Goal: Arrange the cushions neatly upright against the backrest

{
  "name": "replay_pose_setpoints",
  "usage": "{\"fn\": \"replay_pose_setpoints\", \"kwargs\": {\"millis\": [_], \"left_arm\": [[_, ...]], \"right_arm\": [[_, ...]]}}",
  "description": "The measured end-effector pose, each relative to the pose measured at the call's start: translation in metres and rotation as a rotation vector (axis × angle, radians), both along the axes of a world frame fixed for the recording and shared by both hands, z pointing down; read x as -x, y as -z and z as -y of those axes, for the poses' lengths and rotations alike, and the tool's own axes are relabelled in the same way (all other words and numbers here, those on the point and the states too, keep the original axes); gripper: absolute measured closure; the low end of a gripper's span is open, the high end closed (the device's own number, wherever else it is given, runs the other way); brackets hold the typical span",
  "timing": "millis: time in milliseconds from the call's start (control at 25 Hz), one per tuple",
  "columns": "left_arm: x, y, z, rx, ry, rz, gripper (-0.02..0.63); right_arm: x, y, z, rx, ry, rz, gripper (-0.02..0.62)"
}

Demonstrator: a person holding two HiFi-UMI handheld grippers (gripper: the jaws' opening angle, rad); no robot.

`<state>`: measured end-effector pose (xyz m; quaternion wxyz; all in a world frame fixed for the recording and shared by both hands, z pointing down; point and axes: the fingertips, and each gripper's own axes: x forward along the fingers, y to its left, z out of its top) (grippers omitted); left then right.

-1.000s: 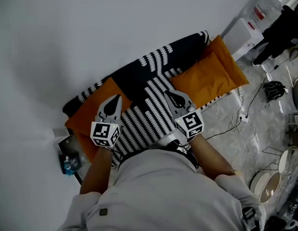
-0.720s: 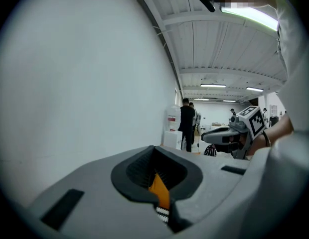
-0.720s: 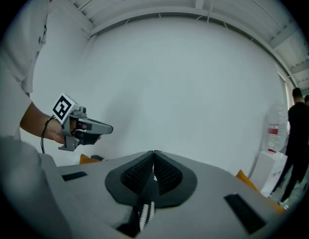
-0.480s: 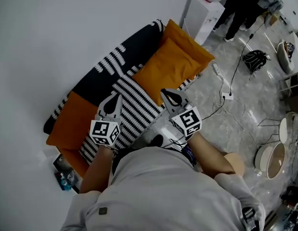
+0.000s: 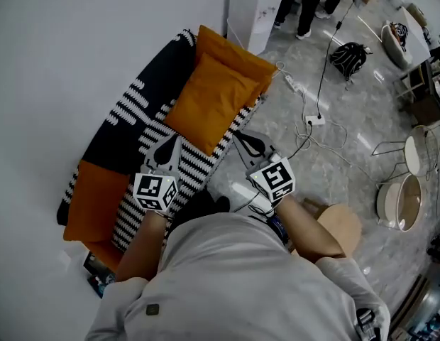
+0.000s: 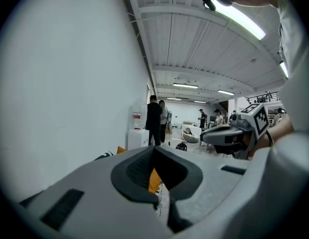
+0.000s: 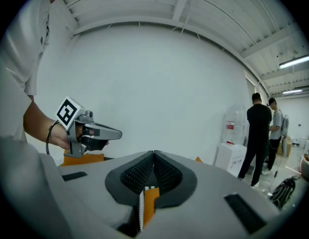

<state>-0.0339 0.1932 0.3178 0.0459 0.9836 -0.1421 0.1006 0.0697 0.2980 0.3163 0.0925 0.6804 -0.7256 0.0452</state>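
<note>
lone orange cushion (image 5: 92,203) leans on the striped sofa (image 5: 135,112) backrest, left end. left gripper (image 5: 165,151): jaws closed, empty, over the seat. two orange cushions (image 5: 209,101) bunch at the right end, likely need straightening. right gripper (image 5: 250,144): closed, empty, nothing picked up yet.

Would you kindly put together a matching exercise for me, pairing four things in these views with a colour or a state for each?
Things:
1. left tool
2. bag on the floor
3. round stool
4. cabinet beyond the sofa

Colour or state:
A. white
B. shut, with nothing held
C. pale wood
D. black

Pairs: 1-B, 2-D, 3-C, 4-A.
</note>
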Motion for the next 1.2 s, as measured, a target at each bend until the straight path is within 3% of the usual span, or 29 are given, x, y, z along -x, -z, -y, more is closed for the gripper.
{"fn": "replay_pose_setpoints", "kwargs": {"millis": [320, 560, 920, 1200], "left_arm": [[-0.069, -0.004, 0.005, -0.003, -0.091, -0.017, 0.597], [-0.122, -0.01, 0.034, 0.0, -0.115, -0.023, 0.597], [-0.173, -0.008, 0.124, 0.005, -0.066, -0.02, 0.597], [-0.182, -0.011, 0.182, 0.013, -0.004, -0.003, 0.597]], "right_arm": [[-0.056, 0.001, -0.01, -0.003, -0.084, -0.023, 0.568], [-0.105, -0.004, 0.02, -0.005, -0.1, -0.026, 0.568], [-0.163, -0.006, 0.113, 0.02, -0.045, -0.02, 0.568], [-0.185, -0.006, 0.183, 0.042, 0.024, -0.005, 0.568]]}}
